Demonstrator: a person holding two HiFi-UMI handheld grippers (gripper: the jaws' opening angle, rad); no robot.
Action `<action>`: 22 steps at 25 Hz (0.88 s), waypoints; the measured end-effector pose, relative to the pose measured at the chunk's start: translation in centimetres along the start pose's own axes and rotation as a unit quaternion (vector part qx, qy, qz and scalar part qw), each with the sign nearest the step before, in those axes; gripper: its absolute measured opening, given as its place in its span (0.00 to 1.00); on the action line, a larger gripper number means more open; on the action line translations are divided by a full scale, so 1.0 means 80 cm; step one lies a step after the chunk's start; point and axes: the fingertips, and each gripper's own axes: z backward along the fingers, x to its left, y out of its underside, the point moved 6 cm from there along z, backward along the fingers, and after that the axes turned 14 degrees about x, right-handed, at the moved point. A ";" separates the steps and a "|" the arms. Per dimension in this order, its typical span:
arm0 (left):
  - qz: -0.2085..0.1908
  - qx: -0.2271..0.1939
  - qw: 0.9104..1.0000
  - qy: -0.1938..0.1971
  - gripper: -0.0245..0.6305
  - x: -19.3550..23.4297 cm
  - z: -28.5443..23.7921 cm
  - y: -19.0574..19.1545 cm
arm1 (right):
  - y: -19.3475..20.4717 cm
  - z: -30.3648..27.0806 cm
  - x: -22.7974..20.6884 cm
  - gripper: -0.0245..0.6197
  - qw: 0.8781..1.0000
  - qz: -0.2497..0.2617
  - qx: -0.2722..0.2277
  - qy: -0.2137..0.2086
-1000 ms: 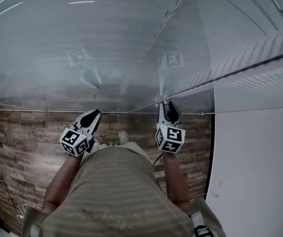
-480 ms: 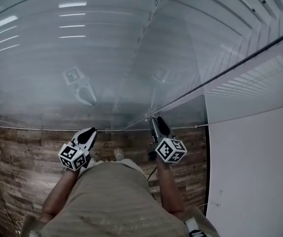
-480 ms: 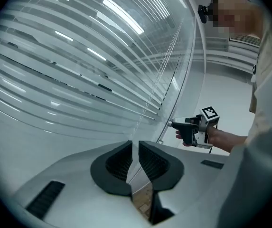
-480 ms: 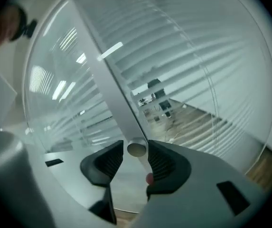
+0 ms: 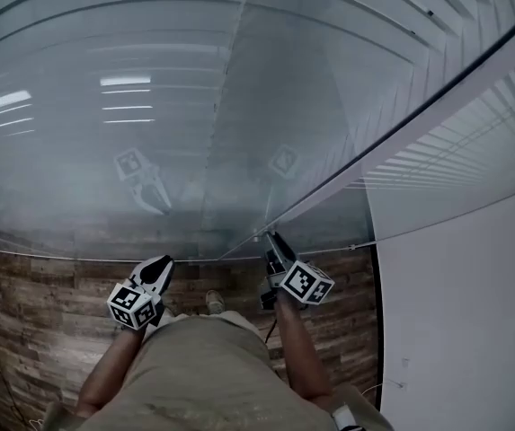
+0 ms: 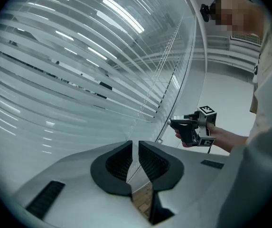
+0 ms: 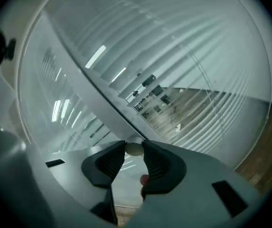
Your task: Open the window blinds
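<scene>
Hanging behind the glass pane [image 5: 59,205]: the window blinds [image 5: 104,88], pale horizontal slats spread across the wall in front of the person. Ceiling lights [image 5: 124,81] are mirrored in the glass.
Slats: in the right gripper view a lit room [image 7: 162,96] is glimpsed between them in one stretch. Elsewhere they are seen as pale bands.
Rod: a long thin rod [image 5: 401,125] is seen slanting down from the upper right to the right gripper [image 5: 275,242]. Its pale round end [image 7: 134,148] is lodged between that gripper's pads.
Right gripper: clenched on the rod's pale round end, the jaws having just been drawn closer upon it. It is held up near the glass, with its marker cube [image 5: 306,283] turned askew.
Left gripper [image 5: 160,268]: held near the glass, well apart from the rod. Its jaws are drawn together to a thin slit, and nothing is gripped.
Reflections: both grippers are mirrored faintly in the pane.
Floor: wood-patterned planks [image 5: 41,303] are seen below the glass.
Wall: a plain white surface [image 5: 464,330] is seen at the right.
</scene>
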 end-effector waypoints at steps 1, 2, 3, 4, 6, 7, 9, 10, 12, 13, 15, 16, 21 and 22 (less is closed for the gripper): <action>0.000 -0.001 1.000 0.001 0.09 -0.003 0.003 -0.005 | -0.005 0.004 0.005 0.24 1.000 -0.004 -0.001 -0.008; -0.001 -0.001 1.000 0.002 0.09 -0.007 0.005 -0.009 | -0.008 0.008 0.015 0.24 0.999 0.039 -0.003 0.011; -0.001 -0.002 1.000 0.003 0.09 -0.009 0.007 -0.012 | -0.009 0.011 0.024 0.24 0.993 0.107 -0.005 0.044; -0.001 -0.002 1.000 0.003 0.09 -0.010 0.006 -0.011 | -0.006 0.011 0.032 0.25 0.980 0.180 -0.006 0.081; 0.000 -0.001 1.000 0.002 0.09 -0.005 -0.001 -0.003 | 0.005 0.005 0.040 0.27 0.940 0.306 -0.004 0.151; 0.002 0.000 1.000 0.000 0.09 -0.001 -0.005 0.002 | 0.010 0.000 0.040 0.27 0.918 0.352 -0.004 0.182; 0.005 0.003 1.000 -0.003 0.09 0.002 -0.011 0.007 | 0.014 -0.006 0.038 0.24 0.895 0.389 -0.005 0.219; 0.006 0.004 1.000 -0.003 0.09 0.001 -0.012 0.007 | 0.013 -0.006 0.033 0.24 0.909 0.360 -0.004 0.209; 0.005 0.005 1.000 -0.003 0.09 0.000 -0.014 0.005 | 0.004 0.000 0.013 0.23 0.979 0.174 0.004 0.106; 0.004 0.004 1.000 -0.002 0.09 -0.001 -0.015 0.004 | -0.002 0.002 0.003 0.23 0.997 0.066 0.011 0.042; 0.003 0.005 1.000 -0.001 0.09 -0.001 -0.017 0.002 | -0.010 0.003 0.000 0.23 1.000 0.018 0.020 0.002; 0.002 0.006 1.000 -0.001 0.09 -0.002 -0.019 0.001 | -0.010 0.003 0.007 0.23 0.996 0.084 0.019 0.032; -0.004 0.005 1.000 0.002 0.09 -0.006 -0.021 -0.004 | 0.006 -0.004 0.041 0.27 0.904 0.371 0.008 0.210; -0.003 0.005 1.000 0.001 0.09 -0.005 -0.020 -0.004 | 0.007 -0.004 0.038 0.24 0.913 0.350 0.004 0.209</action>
